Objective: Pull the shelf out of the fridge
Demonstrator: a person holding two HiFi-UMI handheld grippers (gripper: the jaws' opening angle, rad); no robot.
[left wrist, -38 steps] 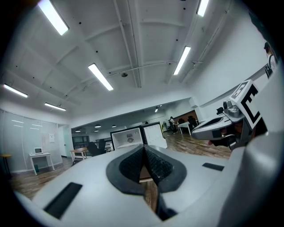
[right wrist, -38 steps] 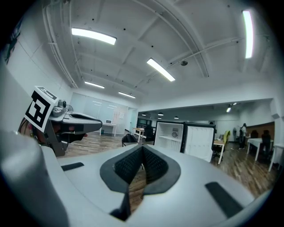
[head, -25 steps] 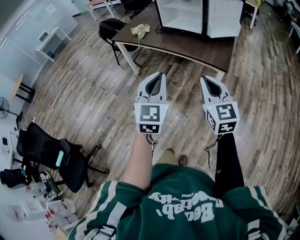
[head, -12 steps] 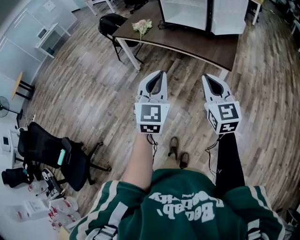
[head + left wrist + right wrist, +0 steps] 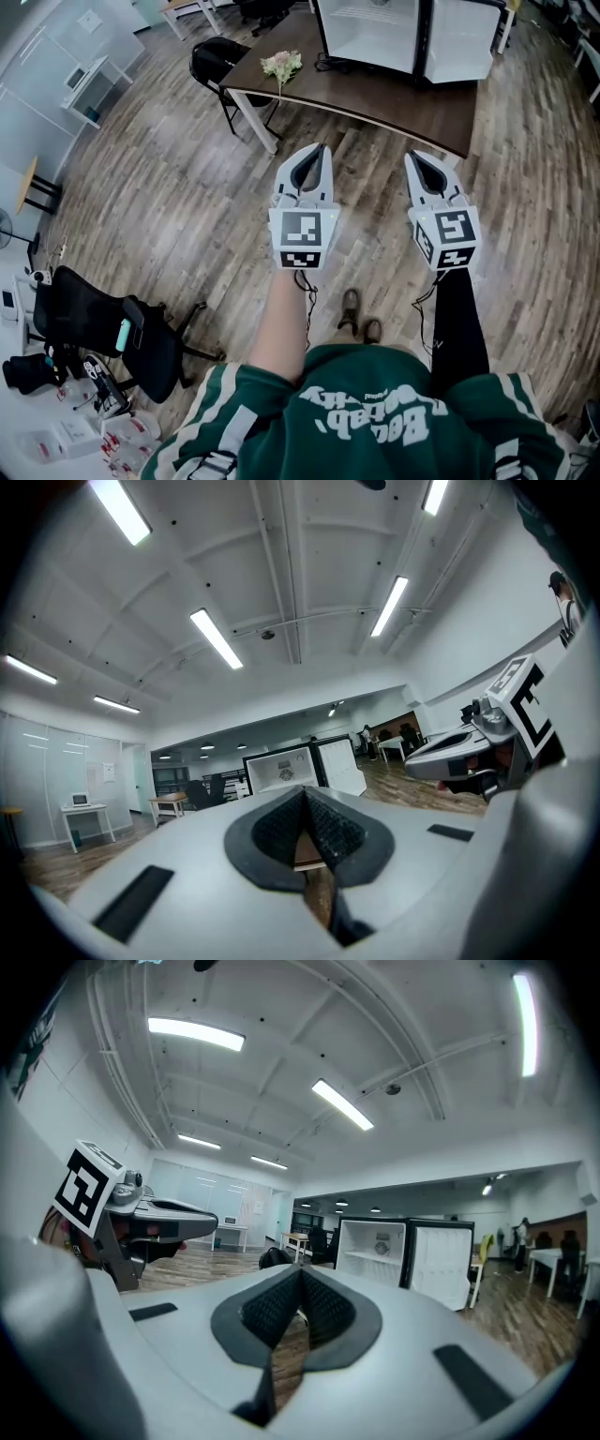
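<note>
A small white fridge (image 5: 370,28) stands on a dark brown table (image 5: 394,98) ahead, with its door (image 5: 459,37) swung open to the right. In the right gripper view a white shelf (image 5: 370,1258) shows inside the fridge (image 5: 375,1246). My left gripper (image 5: 313,153) and right gripper (image 5: 418,159) are held side by side over the floor, short of the table, both pointing level at it. Both are shut with nothing between the pads. The left gripper view also shows the fridge (image 5: 281,769) far beyond the left gripper (image 5: 305,794).
A bunch of flowers (image 5: 282,64) lies on the table's left end, with a black chair (image 5: 211,56) beside it. A black office chair (image 5: 103,328) and clutter stand at the lower left. Wooden floor (image 5: 178,187) lies between me and the table.
The table and fridge have come nearer in the head view as the person steps forward. Both grippers moved along with the person and stay shut, side by side.
</note>
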